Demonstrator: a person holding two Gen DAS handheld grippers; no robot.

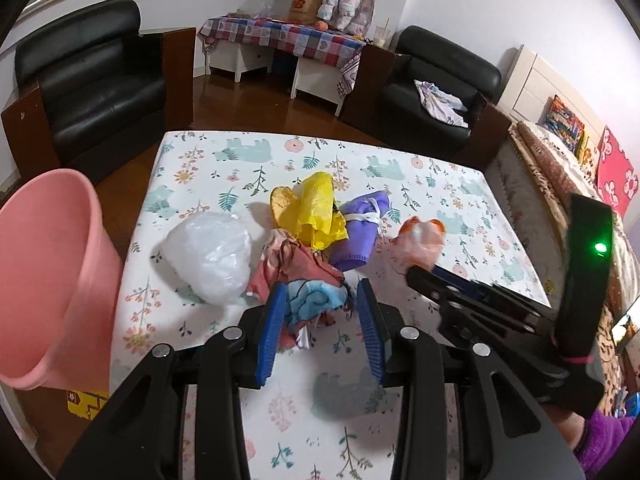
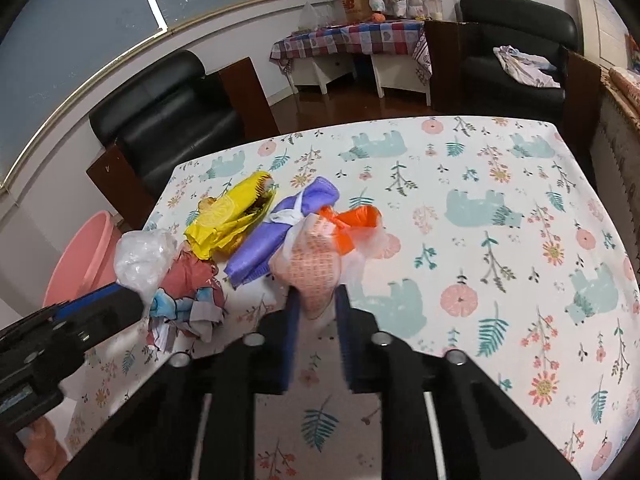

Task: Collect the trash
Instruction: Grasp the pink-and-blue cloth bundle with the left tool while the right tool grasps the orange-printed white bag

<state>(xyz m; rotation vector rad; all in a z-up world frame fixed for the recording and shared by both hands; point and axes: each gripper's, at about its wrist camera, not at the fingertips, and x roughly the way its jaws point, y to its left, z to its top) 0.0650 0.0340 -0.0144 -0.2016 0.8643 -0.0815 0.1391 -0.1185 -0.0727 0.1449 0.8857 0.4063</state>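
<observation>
A heap of trash lies on the floral table: a clear plastic bag (image 1: pixel 208 260), a yellow bag (image 1: pixel 316 212), a purple cloth bag (image 1: pixel 360 232), a crumpled red-and-blue wrapper (image 1: pixel 308 292) and an orange-white bag (image 1: pixel 420 240). My left gripper (image 1: pixel 322 304) is open, its blue pads on either side of the red-and-blue wrapper. My right gripper (image 2: pixel 318 300) is shut on the orange-white bag (image 2: pixel 312 268); it also shows in the left wrist view (image 1: pixel 424 276). The pink bin (image 1: pixel 48 280) stands off the table's left edge.
The table (image 1: pixel 460 200) carries a floral cloth. Black armchairs (image 1: pixel 92 80) stand behind it at left and right. A checked-cloth side table (image 1: pixel 280 36) stands by the far wall. A bed (image 1: pixel 560 168) runs along the right.
</observation>
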